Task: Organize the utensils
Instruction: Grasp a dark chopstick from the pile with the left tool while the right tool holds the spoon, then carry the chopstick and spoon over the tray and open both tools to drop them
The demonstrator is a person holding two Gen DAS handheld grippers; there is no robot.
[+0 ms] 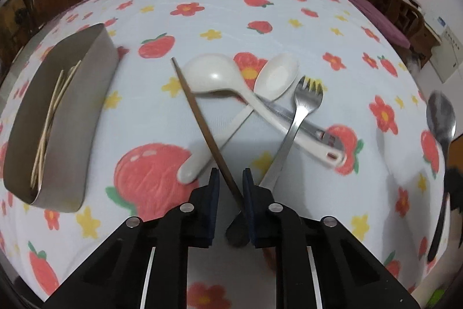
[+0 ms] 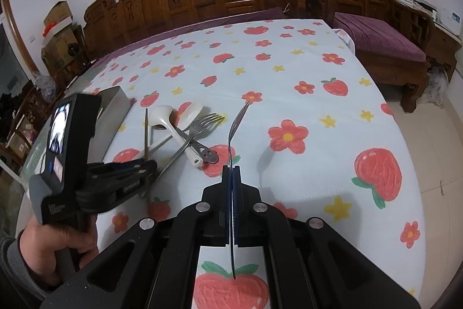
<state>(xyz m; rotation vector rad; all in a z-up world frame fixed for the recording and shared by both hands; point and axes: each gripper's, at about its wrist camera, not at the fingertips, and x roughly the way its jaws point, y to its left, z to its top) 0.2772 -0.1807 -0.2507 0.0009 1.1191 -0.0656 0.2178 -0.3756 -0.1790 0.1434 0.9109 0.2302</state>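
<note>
Left jaws point(image 1: 231, 173) are down over the pile in the middle of the bench point(image 1: 260, 16), and a brown chopstick point(image 1: 199, 118) runs slantwise between them. It lies against the right-hand pad, and there's a sliver of daylight on the other side. Whether it's truly pinched, I cannot tell. The chopstick's far end reaches out past the bowl of the white ladle point(image 1: 211, 74). It crosses over the handle of the white soup spoon point(image 1: 276, 77), which itself lies crossed with the ladle.

A steel fork point(image 1: 303, 103) lies over the ladle's handle, tines pointing towards the far edge. A second steel utensil point(image 1: 306, 125) is tucked underneath.

Over by the left edge of the bench sits the grey paper box point(image 1: 98, 83), with pale bamboo chopsticks point(image 1: 49, 118) lying lengthwise inside.

My right jaws point(image 2: 231, 168) are pressed tight together on a metal spoon point(image 2: 238, 118), handle clamped, bowl up in the air and seen edge-on above the cloth, well right of the pile.

In the right wrist view my hand point(image 2: 58, 239) wraps the left tool's grip
</note>
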